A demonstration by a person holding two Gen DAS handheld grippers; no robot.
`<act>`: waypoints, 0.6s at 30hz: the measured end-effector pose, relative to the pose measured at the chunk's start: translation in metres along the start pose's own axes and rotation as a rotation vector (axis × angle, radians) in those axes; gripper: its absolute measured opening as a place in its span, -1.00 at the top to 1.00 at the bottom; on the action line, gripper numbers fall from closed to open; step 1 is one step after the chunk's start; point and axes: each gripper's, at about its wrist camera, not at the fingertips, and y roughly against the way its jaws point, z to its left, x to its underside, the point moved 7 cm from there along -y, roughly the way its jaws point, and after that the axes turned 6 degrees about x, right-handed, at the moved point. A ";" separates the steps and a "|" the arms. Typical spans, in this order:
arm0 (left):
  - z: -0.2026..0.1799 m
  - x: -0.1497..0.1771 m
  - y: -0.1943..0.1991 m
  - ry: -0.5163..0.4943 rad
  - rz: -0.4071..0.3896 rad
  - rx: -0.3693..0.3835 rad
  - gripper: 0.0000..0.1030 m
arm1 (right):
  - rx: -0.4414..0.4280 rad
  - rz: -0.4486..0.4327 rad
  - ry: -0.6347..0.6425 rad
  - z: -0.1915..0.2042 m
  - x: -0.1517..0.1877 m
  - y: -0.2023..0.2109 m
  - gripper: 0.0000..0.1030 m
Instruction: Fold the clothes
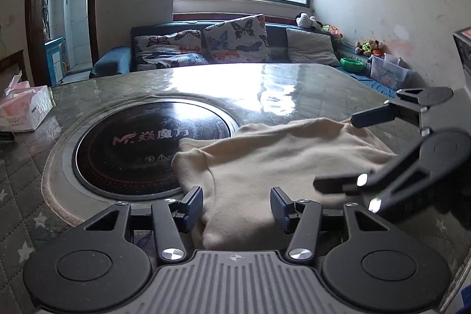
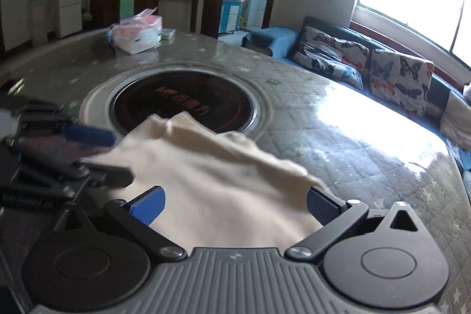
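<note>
Closest in the left wrist view is the left gripper (image 1: 237, 206), held low and level over the near edge of the table (image 1: 265, 84), its two fingers spread wide with nothing pinched between them. A cream garment (image 1: 265, 161) lies bunched on the tabletop straight ahead; its near hem runs into the gap between the fingers and passes under the gripper body, though I cannot tell if either pad touches the cloth. The far end of the garment spills over the rim of the round black cooktop (image 1: 141, 146) set into the table. To the right, the right gripper (image 1: 343, 149) comes in from the side at a slant, its fingers parted above and beside the cloth's right edge. A tissue box (image 1: 23, 111) sits well apart at the far left. In the right wrist view, the right gripper (image 2: 234, 203) is nearest, angled down at the table with its jaws standing wide apart; the cream garment (image 2: 206, 175) fills the space between them and rises in a rumpled ridge just ahead, one corner reaching onto the cooktop (image 2: 191, 99). The left gripper (image 2: 106, 155) shows blurred at the left, its tips touching or nearly touching the garment's left edge; its grasp is too smeared to judge here.
</note>
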 end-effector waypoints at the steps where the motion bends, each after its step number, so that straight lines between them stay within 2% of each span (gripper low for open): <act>1: 0.000 0.002 -0.001 -0.001 0.003 -0.005 -0.05 | 0.006 0.000 0.015 0.005 0.004 -0.001 -1.00; 4: 0.001 0.007 -0.002 -0.007 0.013 -0.020 -0.06 | 0.032 0.004 0.033 0.014 0.014 -0.007 -1.00; 7: 0.003 0.009 -0.003 -0.006 0.013 -0.024 -0.08 | 0.039 -0.013 -0.006 0.014 0.017 -0.006 -1.00; 12: 0.003 0.005 0.004 -0.006 -0.002 -0.024 -0.09 | 0.033 -0.047 -0.021 0.008 0.017 0.013 -1.00; 18: 0.003 0.005 0.007 -0.008 -0.005 -0.031 -0.13 | -0.002 0.007 -0.079 0.001 0.035 0.018 -1.00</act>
